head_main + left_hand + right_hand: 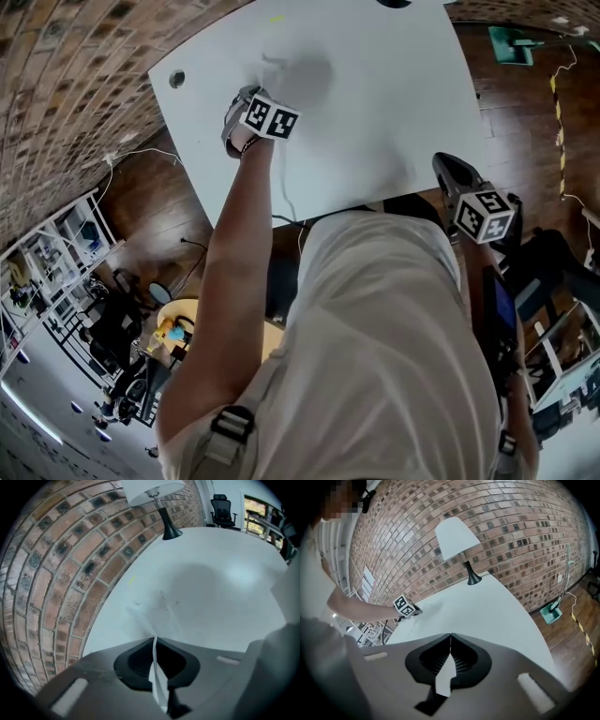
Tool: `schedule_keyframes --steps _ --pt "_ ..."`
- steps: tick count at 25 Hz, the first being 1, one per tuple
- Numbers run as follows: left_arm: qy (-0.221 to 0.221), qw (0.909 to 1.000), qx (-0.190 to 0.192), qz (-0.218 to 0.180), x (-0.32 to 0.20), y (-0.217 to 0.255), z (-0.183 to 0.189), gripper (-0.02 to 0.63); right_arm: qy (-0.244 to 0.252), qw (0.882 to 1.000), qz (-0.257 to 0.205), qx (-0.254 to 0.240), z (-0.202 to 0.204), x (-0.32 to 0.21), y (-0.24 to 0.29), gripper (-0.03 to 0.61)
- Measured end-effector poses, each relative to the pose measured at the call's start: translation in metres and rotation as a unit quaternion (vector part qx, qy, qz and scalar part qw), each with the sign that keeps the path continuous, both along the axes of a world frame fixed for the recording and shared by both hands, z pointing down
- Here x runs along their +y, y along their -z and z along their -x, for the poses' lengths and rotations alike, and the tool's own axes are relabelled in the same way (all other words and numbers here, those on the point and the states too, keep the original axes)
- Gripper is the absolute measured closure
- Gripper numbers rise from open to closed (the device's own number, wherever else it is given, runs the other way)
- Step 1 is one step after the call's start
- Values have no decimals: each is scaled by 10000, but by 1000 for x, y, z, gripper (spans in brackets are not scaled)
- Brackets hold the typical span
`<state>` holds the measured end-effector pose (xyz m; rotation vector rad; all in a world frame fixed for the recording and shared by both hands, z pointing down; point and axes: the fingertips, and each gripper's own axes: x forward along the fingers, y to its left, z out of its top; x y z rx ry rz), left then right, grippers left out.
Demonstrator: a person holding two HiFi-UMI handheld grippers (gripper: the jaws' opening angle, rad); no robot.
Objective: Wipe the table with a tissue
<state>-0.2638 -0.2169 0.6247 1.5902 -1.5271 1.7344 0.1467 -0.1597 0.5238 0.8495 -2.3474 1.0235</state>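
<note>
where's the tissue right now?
Left gripper view, centre: the tissue is pinched in the left gripper's shut jaws, trailing forward onto the white table, toward its edge beside the brick wall.

The table (pixel 394 103) is white, and the tissue (pixel 158 681) is white too. The wall (pixel 511 522) has red-brown bricks. The lamp (pixel 456 537) has a white shade and black foot.

Tissue (pixel 159 616): between left gripper (pixel 154 641) jaws, spread on table (pixel 225 588) just ahead
Lamp (pixel 165 520): on table, far ahead of left gripper
Wall (pixel 61 564): left of left gripper, beside table
Right gripper (pixel 450 637): at table's near edge, well right of left gripper
</note>
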Motion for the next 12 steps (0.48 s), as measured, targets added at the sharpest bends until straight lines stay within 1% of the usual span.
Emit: schedule_keyframes --steps 2,4,5,7,9,10,12 --pt "-237 9995 66 212 11 -1 -10 606 50 10000 -38 -15 8 2 3 569" --pt "-250 9990 299 209 24 -4 -19 606 103 9999 -64 -11 16 4 6 569" --pt "-152 9988 440 116 29 -5 -21 606 127 9999 -77 -6 20 5 7 569" --pt "179 9968 748 -224 31 0 -19 604 173 9998 -120 5 31 6 10 569" --pt "478 9909 1080 -640 25 13 -16 604 198 9996 -179 15 42 10 14 569" --pt "562 9877 1222 -796 21 18 -15 604 194 9996 -206 18 46 12 15 569" --pt "535 9840 1387 -982 15 25 -14 604 169 9995 -247 24 54 17 18 569"
